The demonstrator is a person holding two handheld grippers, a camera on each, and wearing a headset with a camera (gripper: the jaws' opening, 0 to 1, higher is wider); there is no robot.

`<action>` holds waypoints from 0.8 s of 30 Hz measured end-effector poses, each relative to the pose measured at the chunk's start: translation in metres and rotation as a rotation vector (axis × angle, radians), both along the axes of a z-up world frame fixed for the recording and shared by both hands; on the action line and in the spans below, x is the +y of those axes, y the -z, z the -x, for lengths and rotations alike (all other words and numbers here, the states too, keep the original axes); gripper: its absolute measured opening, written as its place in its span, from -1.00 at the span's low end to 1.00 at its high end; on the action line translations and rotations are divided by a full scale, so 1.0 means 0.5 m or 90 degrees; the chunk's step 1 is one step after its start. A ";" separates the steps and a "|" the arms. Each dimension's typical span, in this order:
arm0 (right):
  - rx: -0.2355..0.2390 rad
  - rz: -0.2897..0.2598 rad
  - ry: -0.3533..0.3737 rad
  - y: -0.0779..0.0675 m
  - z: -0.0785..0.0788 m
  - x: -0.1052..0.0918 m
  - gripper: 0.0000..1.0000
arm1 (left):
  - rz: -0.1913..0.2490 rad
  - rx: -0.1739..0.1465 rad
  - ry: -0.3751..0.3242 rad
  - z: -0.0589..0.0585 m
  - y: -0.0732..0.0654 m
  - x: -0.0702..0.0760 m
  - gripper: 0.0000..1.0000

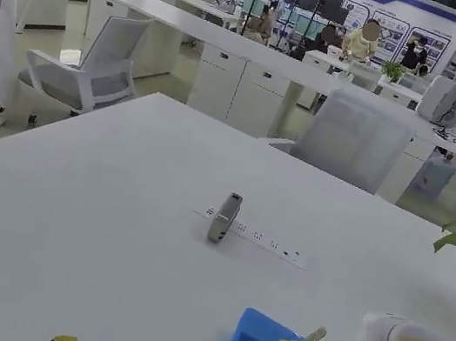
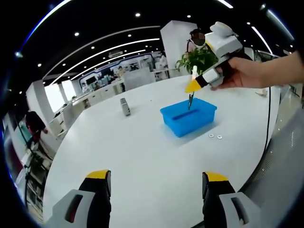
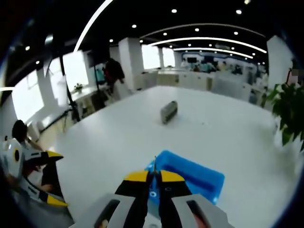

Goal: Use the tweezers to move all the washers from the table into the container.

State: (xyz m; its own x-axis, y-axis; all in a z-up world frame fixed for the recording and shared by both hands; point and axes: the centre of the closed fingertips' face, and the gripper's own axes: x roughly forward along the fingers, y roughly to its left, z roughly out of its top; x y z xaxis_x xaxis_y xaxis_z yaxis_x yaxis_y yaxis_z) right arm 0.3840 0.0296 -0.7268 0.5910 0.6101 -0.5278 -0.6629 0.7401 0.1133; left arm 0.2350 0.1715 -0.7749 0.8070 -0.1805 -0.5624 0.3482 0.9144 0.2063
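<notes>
Nearest the lens in the left gripper view is the left claw [image 2: 156,176]: jaws wide apart, nothing in them, low over the bare surface [image 2: 142,152] and well apart from the work. The right claw [image 2: 194,86] is the one that matters. Its jaws are nearly closed, pinching the tweezers [image 2: 190,99], and a hand [image 2: 240,73] holds it. The tweezers' long axis is close to vertical, tips down, over the inside of the blue container [image 2: 187,118]. Two washers [image 2: 215,137] lie flat on the surface just beside the container, outside its wall on the side toward that hand. They are close together and not clearly touching. My read: the next pick needs the tips lifted clear of the wall, shifted toward the hand's side, then lowered. The right claw is far nearer to the washers than the left. Can't tell if the tips carry a washer now, too small. The dark streak on the container floor may be shadow, so its contents are unreadable. The head view cuts the container off at the bottom edge. Farther out: grey block [image 2: 125,106] on the surface, plant [image 2: 197,58] behind the container.
</notes>
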 end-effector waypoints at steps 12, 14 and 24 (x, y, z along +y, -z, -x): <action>-0.017 0.002 -0.001 -0.022 0.052 -0.043 -0.94 | -0.003 -0.004 0.001 0.000 -0.003 0.000 0.60; -0.012 0.002 0.004 -0.017 0.059 -0.054 -0.94 | -0.001 -0.005 0.001 0.000 -0.004 -0.001 0.60; 0.045 0.006 0.035 0.049 0.086 -0.092 -0.94 | -0.008 0.001 0.005 0.001 0.000 -0.002 0.60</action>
State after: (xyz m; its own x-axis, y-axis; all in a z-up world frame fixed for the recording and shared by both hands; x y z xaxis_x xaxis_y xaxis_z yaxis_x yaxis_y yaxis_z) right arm 0.3410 -0.0163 -0.7510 0.5839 0.5731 -0.5749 -0.6123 0.7760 0.1516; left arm 0.2346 0.1704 -0.7751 0.8050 -0.1800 -0.5654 0.3556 0.9091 0.2169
